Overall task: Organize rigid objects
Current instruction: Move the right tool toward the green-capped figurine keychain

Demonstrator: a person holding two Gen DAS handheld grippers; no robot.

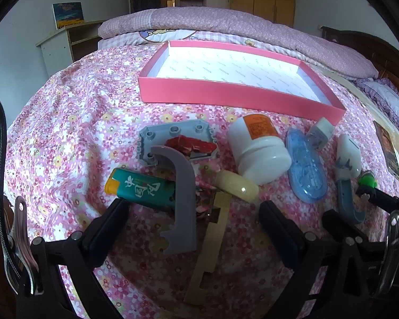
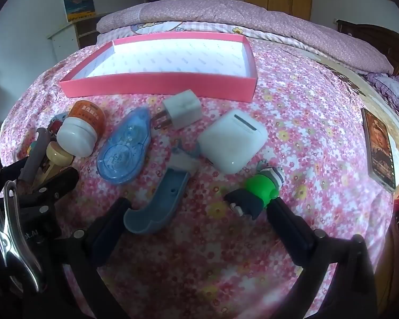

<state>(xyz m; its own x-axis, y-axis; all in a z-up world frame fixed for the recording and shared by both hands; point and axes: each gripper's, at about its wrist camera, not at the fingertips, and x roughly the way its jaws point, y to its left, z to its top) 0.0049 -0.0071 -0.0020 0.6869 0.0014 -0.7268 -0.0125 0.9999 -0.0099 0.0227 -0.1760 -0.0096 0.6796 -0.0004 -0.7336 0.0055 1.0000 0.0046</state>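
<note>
Teal lighter [image 1: 142,190] with white Chinese characters, orange-labelled white bottle [image 1: 259,150] nearby

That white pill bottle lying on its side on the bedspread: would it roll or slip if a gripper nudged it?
The white pill bottle is round and lies on its side, so a sideways push would probably roll it. Its glossy plastic looks slippery. The soft bedspread may damp that.

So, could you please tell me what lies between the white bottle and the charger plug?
The blue tape dispenser, seen in the right wrist view.
</note>
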